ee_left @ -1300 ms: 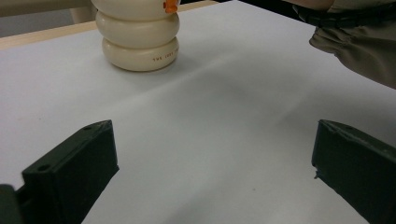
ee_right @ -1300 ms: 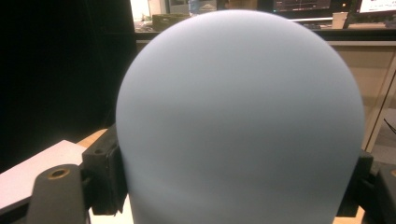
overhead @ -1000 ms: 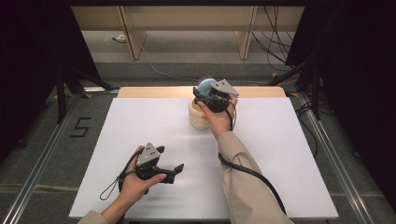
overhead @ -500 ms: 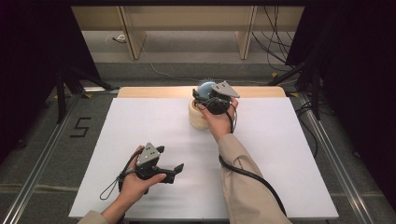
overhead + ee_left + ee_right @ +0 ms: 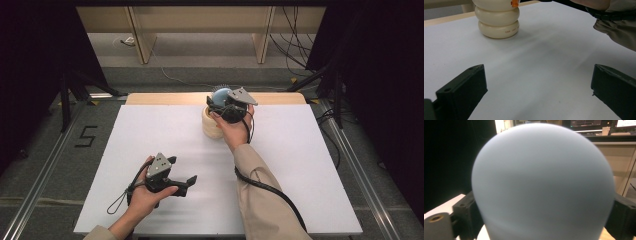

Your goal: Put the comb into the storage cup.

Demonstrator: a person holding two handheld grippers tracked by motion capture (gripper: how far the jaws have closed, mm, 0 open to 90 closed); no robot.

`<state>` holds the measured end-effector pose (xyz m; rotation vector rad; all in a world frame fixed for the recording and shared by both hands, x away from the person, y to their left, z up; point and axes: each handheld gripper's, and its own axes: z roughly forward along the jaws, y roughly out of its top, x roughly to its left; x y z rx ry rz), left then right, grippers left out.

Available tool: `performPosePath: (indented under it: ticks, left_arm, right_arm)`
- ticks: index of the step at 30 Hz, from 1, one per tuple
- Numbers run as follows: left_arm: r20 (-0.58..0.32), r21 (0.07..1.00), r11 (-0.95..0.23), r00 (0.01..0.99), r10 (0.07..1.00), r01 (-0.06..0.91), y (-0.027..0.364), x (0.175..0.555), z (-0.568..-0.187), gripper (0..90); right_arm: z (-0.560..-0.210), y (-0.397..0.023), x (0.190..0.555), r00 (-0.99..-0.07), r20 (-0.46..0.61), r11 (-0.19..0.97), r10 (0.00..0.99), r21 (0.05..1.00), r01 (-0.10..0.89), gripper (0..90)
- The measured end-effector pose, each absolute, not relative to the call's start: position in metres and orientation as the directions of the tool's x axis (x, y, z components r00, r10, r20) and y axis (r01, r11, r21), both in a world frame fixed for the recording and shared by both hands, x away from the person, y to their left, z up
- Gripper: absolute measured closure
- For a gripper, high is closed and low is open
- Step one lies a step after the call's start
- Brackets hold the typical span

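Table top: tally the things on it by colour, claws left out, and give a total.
Cream ringed stack: 1
Pale blue dome, atop the stack: 1
Small orange piece on the stack: 1
Total: 3

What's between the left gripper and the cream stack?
Nothing: bare white table runs from the left gripper to the cream stack in the left gripper view; the high view shows the same.

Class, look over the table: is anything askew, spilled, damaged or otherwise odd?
Nothing stands out. The cream ring stack stands upright on the white table, the blue dome sits on top of it between the right tool jaws, which have just been opening. No spills or damage visible.
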<state>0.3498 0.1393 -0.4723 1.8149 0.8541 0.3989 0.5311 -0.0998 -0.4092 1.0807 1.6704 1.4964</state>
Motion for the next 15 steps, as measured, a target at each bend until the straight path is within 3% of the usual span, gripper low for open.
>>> performPosePath:
  ticks: [15]
  left_arm:
    - [-0.119, 0.908, -0.203, 0.688, 0.716, 0.367, 0.1398, 0.3504, -0.4727, 0.0]
  right_arm:
    - [-0.3993, -0.1024, 0.5245, -0.481, 0.040, 0.031, 0.876, 0.990, 0.140, 7.2]
